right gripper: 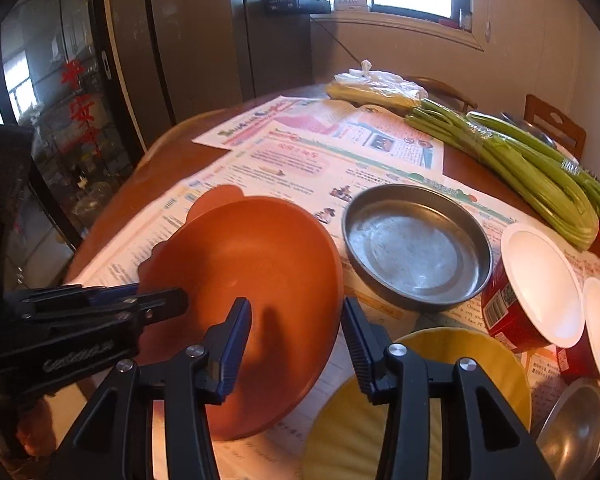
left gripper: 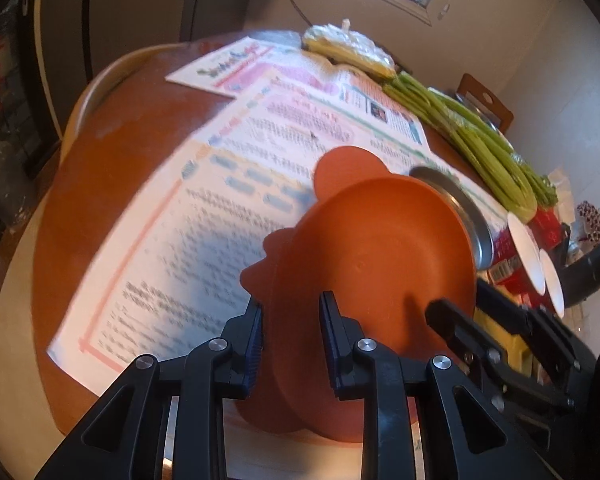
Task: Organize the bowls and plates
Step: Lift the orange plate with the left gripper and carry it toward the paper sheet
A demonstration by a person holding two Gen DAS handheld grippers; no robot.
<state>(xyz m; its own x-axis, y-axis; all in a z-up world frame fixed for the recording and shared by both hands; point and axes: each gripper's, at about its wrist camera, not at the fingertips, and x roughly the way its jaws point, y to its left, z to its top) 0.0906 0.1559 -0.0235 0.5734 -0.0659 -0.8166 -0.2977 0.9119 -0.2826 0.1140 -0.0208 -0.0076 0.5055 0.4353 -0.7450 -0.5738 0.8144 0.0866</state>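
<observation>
Two grippers are on the orange bowl at once, so treat this as a shared lift. Your left gripper pinches the bowl's near rim, one finger inside and one outside. Your right gripper is pressed in on the rim at the other side, and the bowl sits tilted, its far edge up off the newspaper that covers the surface.

To do this step well, I'd judge you should keep both pinches even and raise the two hands together, so the bowl neither twists nor slips from a pad. Level it before you carry it. The likely home is a stack: the yellow bowl lies just beside it on the near right, the metal plate just beyond. Mind the two red cups lying on their sides close to the plate, and the celery farther back.

Both grippers slope down toward the surface from the near edge, coming at the bowl from opposite sides, left one from its left, right one from its right.
</observation>
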